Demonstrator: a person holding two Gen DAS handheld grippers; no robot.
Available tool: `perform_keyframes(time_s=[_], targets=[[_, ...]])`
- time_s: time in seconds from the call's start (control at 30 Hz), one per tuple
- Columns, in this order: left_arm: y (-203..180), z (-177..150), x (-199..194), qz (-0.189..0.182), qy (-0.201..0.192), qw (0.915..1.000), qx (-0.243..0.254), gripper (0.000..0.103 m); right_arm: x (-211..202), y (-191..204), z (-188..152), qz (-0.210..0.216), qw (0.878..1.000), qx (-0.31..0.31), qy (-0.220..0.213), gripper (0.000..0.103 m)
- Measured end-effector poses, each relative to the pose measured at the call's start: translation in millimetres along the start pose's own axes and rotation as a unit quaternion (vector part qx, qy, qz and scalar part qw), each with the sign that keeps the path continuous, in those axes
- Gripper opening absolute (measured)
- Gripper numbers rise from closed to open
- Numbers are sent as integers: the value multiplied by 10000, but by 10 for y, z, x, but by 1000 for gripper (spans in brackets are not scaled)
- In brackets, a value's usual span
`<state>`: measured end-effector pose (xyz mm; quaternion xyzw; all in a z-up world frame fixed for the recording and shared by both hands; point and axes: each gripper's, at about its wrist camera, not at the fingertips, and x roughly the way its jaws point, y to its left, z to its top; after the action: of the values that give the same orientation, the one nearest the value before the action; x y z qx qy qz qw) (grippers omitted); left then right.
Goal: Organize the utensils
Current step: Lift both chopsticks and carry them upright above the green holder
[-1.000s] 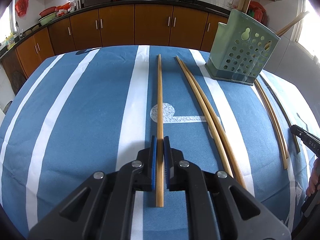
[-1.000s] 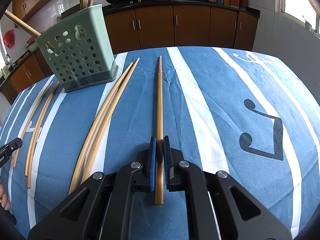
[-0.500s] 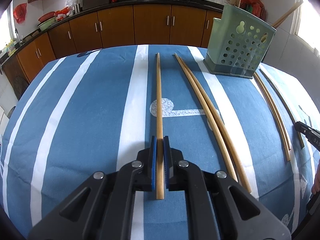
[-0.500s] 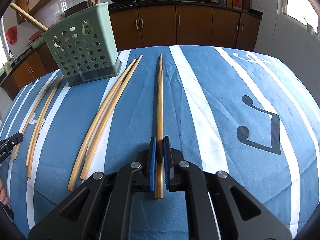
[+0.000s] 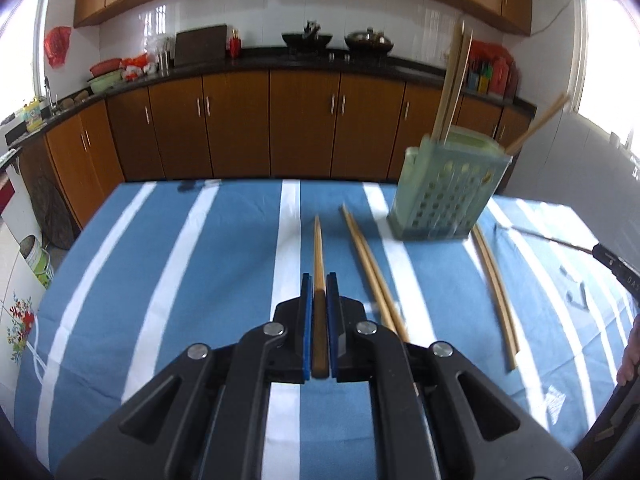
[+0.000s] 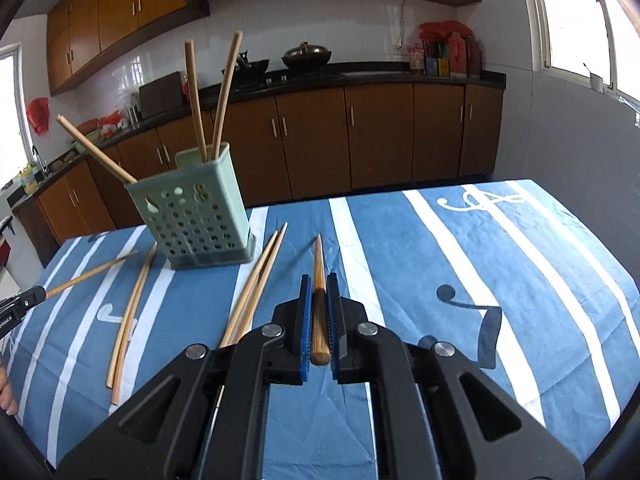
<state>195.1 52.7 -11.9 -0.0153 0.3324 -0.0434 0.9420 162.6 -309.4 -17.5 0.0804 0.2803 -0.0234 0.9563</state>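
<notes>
Each view rides just behind its own tongs, looking forward and slantwise down over the striped desk [image 5: 152, 264] toward the brown kitchen cabinets [image 5: 304, 120] at twelve o'clock, with the black tongs filling the near bottom of the picture. The left wrist view has the green holder [image 5: 444, 196] at about one o'clock and the right tongs [image 5: 596, 250] nosing in at three o'clock, while the right wrist view has the same green holder [image 6: 196, 220] at about eleven o'clock and the left tongs [image 6: 40, 293] at nine o'clock. The two views share the holder, the loose chopsticks [image 5: 372, 272] lying beside it, the desk's middle stripes and the far stove counter [image 6: 304, 76].
</notes>
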Motion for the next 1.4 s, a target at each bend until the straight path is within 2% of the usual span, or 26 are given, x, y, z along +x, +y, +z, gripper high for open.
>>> perform_keyframes(time_s=[0.17, 0.27, 0.67, 0.87, 1.13, 1.27, 1.4], targets=[[26, 249, -260, -26, -489, 9986, -186, 8, -131, -35, 154, 93, 9994, 156, -295, 8], [25, 342, -334, -66, -641, 9976, -242, 8, -159, -49, 199, 102, 9992, 178, -344, 8], [-66, 534, -436, -238, -791, 9965, -91, 7, -224, -22, 400, 142, 9981, 154, -572, 8], [-220, 714, -600, -570, -872, 9945, 55, 7, -390, 57, 618, 396, 9965, 128, -722, 8], [-674, 1087, -870, -883, -1374, 9855, 468, 7, -709, 328, 1072, 958, 9864, 58, -1332, 8], [-912, 1395, -907, -1016, -1660, 9800, 406, 7, -770, 503, 1322, 1122, 9791, 49, -1698, 8], [-1083, 1739, -875, -966, -2068, 9735, 162, 7, -726, 632, 1573, 1165, 9704, 165, -2110, 8]])
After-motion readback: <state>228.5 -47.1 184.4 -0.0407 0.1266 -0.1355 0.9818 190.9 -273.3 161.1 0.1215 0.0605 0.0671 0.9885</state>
